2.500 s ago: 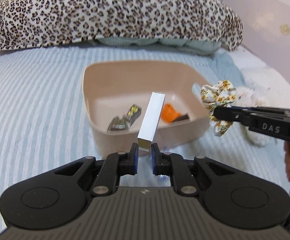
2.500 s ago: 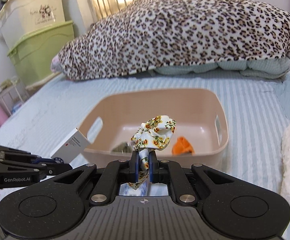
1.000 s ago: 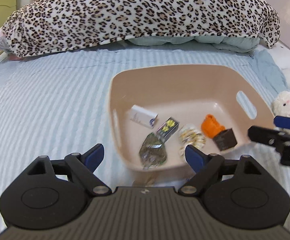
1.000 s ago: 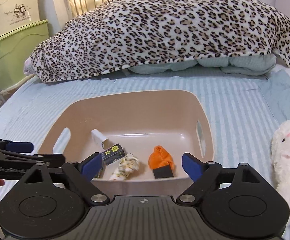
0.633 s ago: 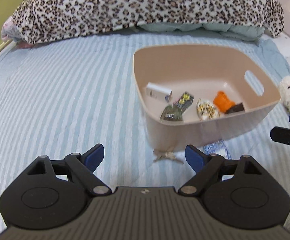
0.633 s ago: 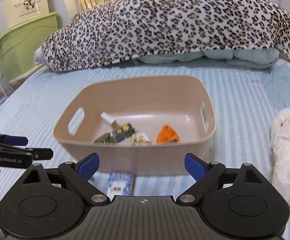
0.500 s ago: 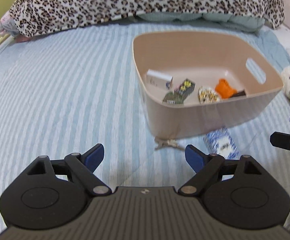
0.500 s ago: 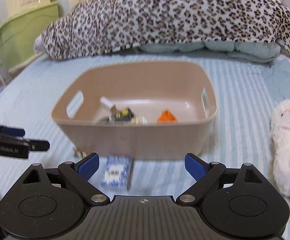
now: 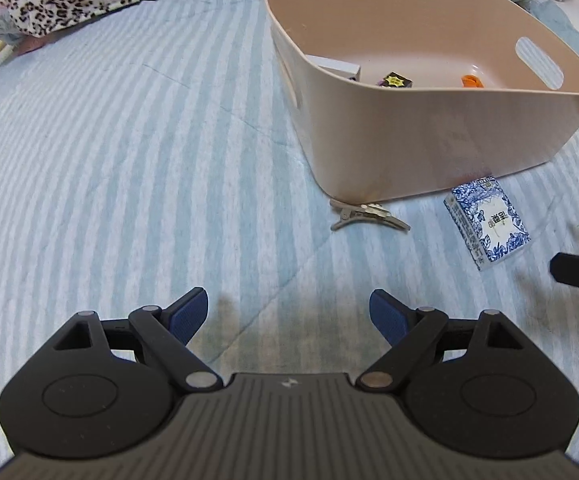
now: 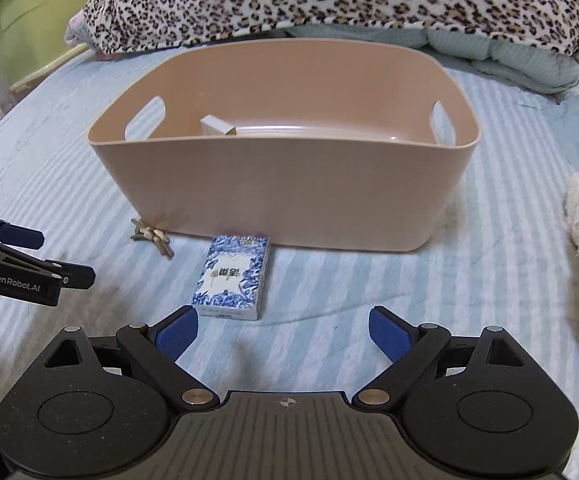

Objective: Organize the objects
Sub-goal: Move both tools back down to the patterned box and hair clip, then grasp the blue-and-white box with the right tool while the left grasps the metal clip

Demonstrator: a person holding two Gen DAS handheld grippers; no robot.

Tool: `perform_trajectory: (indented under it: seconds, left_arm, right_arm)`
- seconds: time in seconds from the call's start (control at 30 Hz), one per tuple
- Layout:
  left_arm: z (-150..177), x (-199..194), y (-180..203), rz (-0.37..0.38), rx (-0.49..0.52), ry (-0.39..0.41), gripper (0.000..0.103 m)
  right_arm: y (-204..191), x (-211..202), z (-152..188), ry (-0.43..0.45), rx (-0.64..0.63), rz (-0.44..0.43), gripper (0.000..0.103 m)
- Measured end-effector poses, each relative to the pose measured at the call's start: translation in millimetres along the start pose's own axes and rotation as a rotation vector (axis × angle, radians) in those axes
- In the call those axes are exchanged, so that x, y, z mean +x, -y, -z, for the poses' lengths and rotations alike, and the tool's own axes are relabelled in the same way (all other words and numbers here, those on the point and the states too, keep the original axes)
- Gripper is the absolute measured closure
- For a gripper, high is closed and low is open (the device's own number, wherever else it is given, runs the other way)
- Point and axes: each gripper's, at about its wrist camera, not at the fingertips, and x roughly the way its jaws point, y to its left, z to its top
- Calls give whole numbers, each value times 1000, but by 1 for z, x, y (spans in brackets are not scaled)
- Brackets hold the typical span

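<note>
One beige bin (image 10: 281,192) sits on the striped bedspread (image 9: 109,160). Outside it lie two items: one blue-and-white patterned box (image 10: 233,278) at 6 o'clock of the bin, close to its wall, and one metal hair clip (image 9: 367,216) at the bin's 7 o'clock corner. Left gripper (image 9: 289,314): jaws wide, holding nothing. Right gripper (image 10: 283,330): jaws wide, holding nothing, the box just ahead. Inside the bin the left view shows three items: one white box (image 9: 339,67), one dark starred packet (image 9: 395,80), one orange piece (image 9: 472,81).
</note>
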Motion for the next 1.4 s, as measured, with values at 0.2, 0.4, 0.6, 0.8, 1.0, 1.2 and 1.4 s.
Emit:
perform_trajectory:
  seconds: [0.2,0.4,0.6,0.8,1.0,1.2,1.4]
  left_arm:
    - [-5,10,6,33,5,16,15]
    - [-9,16,9,32,8,13,15]
    - [-13,17,7,32,2,14,15]
    - [-14,19,7,41,5,21,15]
    - [-16,24,14,51,-25,55,15]
    - [-20,27,22,83,-39,71,15]
    - [-19,37,27,77,-57,100,14]
  right_arm:
    - [-5,18,0,-44,-7,-12,9]
    - [-11,32,-2,-66,-21,-25,9]
    - [-21,48,-7,-81,-29,-46,9]
    - [-28,59,-10,-64,-44,-18,14]
    - [-16,59,-11,-54,-17,10,19]
    - [-10,57,-10,-44,-11,34,20]
    - [-6,58,-11,-39,-5,50,21]
